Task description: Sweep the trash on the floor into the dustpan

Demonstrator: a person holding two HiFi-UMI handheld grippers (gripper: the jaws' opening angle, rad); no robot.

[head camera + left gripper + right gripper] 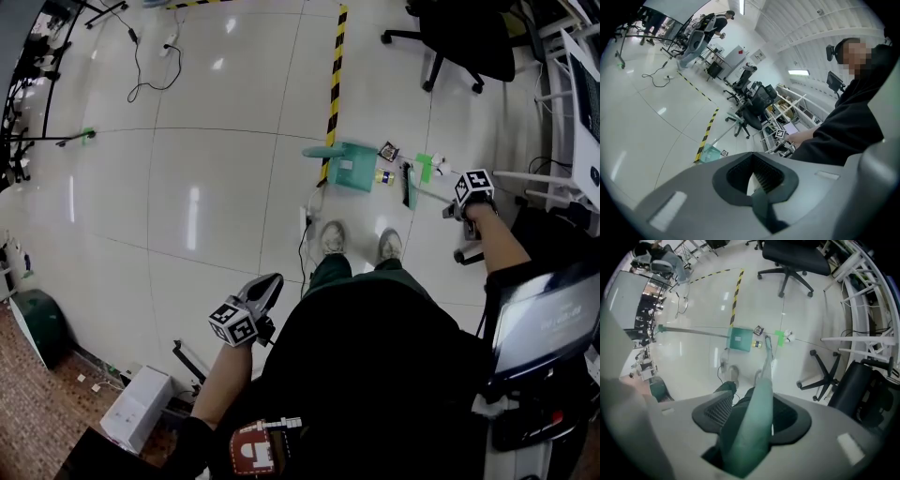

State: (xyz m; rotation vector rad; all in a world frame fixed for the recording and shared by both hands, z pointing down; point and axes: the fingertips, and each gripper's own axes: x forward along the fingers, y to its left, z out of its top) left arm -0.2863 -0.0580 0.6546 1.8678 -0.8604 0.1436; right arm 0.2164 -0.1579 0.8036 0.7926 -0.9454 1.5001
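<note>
A teal dustpan point(354, 169) stands on the white floor in front of my feet, its long handle point(693, 331) running off to the left. Beside it lie a small dark packet point(389, 151), a little bottle point(384, 176), a green scrap point(424, 167) and a white bit point(441, 168). A teal-handled broom point(754, 418) reaches down to its dark head point(407, 186) among this trash. My right gripper point(456, 208) is shut on the broom handle. My left gripper point(267, 286) hangs at my left side, away from the trash, shut with nothing in it.
A yellow-black tape line point(335, 80) runs up the floor behind the dustpan. A black office chair point(459, 37) stands at the back right, and white racks point(572, 103) and a chair base point(825, 376) at the right. A cable point(305, 244) lies by my left foot.
</note>
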